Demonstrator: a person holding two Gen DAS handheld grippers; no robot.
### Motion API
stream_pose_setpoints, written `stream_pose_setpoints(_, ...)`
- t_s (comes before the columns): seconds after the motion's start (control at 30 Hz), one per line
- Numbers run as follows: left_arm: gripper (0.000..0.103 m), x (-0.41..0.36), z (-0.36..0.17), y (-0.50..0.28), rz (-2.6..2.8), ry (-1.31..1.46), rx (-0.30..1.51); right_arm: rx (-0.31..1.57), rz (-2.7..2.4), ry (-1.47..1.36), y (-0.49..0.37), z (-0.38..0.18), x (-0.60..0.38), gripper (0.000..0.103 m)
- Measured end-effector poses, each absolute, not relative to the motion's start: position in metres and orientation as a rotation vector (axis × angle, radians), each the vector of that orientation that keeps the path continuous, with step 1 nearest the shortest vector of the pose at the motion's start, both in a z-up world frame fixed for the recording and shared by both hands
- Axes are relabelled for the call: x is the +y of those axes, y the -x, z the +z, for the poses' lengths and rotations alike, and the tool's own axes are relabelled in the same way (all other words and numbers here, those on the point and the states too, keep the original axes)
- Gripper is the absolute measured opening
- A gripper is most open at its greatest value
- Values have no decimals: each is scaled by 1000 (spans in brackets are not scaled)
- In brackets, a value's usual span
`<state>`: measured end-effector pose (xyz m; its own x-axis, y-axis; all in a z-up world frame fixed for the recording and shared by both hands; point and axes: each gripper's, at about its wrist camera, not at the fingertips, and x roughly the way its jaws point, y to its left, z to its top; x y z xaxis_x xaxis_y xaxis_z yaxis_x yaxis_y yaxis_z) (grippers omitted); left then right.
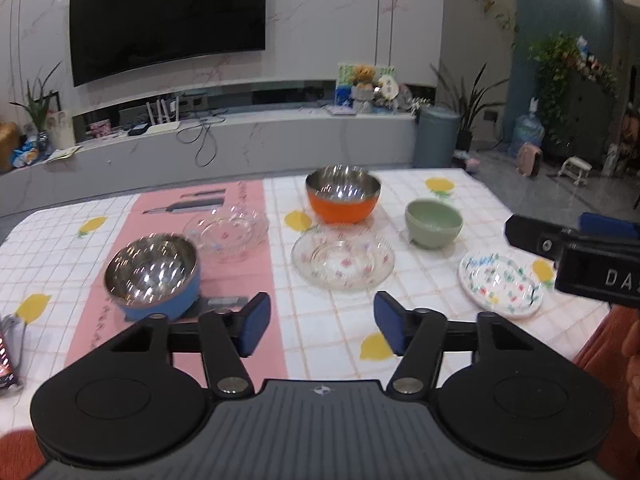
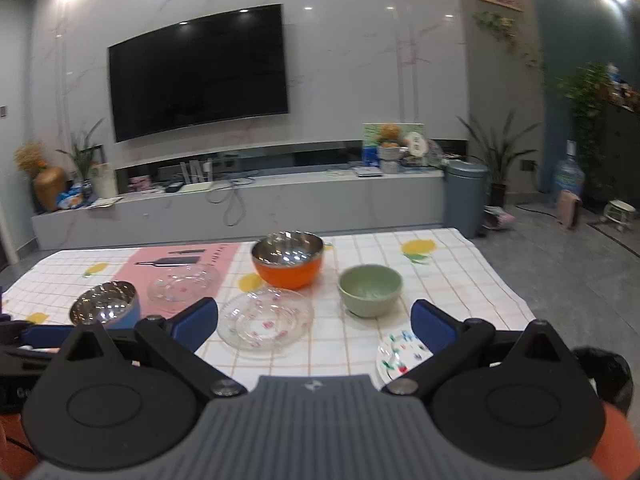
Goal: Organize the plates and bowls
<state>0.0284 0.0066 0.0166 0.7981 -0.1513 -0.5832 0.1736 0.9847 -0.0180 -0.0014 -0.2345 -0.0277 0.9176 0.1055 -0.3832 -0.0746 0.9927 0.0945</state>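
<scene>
Left wrist view: left claw point(image 1: 322, 326) spread wide, holding nothing, hovering above the near edge of the surface point(image 1: 340, 336) with its checked lemon cloth. Right claw point(image 2: 316, 326) also wide and holding nothing in its own view; its housing pokes in at the right edge of the left view.

Six pieces, all apart, nothing stacked yet:
- blue steel bowl point(image 1: 154, 276) near left, on the pink mat point(image 1: 256, 280)
- clear glass plate point(image 1: 228, 232) just behind it, also on the mat
- second clear floral glass plate point(image 1: 343, 259) centre
- orange steel bowl point(image 1: 343, 194) behind that plate
- green bowl point(image 1: 434, 222) to the right
- painted white plate point(image 1: 500, 284) near right, closest to the right claw

Handling (judgement only): steel bowls look light, stiff, smooth-walled and likely slippery, so pinch across the rim, one finger inside and one outside. Green bowl looks ceramic or melamine (cannot tell which), thicker wall, same rim pinch. Glass plates are fragile and lie flat and low, so the only hold is the raised scalloped edge; set them down gently, no glass-on-glass knocks. Painted plate is shallow with a thin lip, so it could slide before the pads bite.

Task looks unstarted: likely plates onto plates, bowls nested by size.
</scene>
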Motion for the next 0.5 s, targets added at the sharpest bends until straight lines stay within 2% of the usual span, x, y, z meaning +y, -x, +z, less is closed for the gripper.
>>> stream_pose_setpoints(0.3,58,0,30,-91,-212,-70,584,420,180,55,-68,-13,-218,100)
stream_pose_setpoints(0.43,55,-4,17,-121,-220,-104,617,474,166,62,-111,-21,-210,83)
stream_pose_setpoints(0.47,51,-6,12,-127,-209,-116,622,491,162,57,-122,-24,-209,80)
stream_pose_setpoints(0.5,43,-5,6,-134,-189,-120,626,513,162,47,-135,-29,-208,77)
